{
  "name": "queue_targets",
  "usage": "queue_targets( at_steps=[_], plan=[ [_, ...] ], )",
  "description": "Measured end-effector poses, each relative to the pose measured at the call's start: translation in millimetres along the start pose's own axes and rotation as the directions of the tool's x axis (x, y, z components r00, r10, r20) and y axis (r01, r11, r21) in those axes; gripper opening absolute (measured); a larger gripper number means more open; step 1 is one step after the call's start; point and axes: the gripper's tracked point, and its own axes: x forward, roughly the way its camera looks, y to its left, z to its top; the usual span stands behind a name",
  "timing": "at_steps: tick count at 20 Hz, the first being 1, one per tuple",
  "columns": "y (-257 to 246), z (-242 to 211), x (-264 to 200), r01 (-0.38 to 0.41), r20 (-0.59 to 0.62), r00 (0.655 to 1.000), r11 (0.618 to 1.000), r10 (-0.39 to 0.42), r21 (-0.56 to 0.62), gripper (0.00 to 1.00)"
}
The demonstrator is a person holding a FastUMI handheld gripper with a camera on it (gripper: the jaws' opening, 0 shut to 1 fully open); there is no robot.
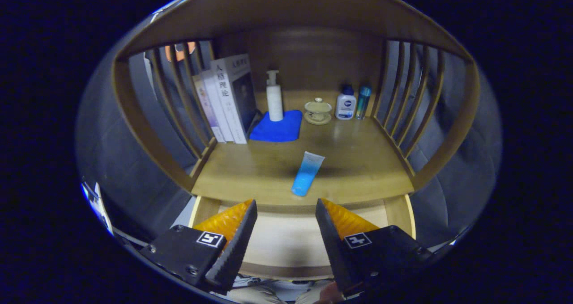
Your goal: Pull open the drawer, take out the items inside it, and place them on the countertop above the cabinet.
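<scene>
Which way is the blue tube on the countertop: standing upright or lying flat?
Lying flat. The blue tube rests lengthwise on the countertop, just beyond the open gripper.

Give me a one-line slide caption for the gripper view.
Open hand-held gripper above the pulled-out drawer, blue tube lying on the countertop just ahead.

Dim light on a brown wooden shelf cabinet [358, 156] with slatted sides [403, 111], grey wall [130, 160] beyond.
</scene>
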Motion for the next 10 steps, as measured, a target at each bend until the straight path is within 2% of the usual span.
queue_targets(
  at_steps=[3, 6, 10],
  plan=[
    [6, -12, -39, -0.026, 0.106, 0.994, 0.999, 0.029, -0.024, 0.83],
    [8, -20, -74, -0.028, 0.226, 0.973, 0.998, 0.041, -0.06, 0.83],
    [4, -22, -119, -0.014, 0.402, 0.914, 0.996, 0.047, -0.084, 0.84]
  ],
)
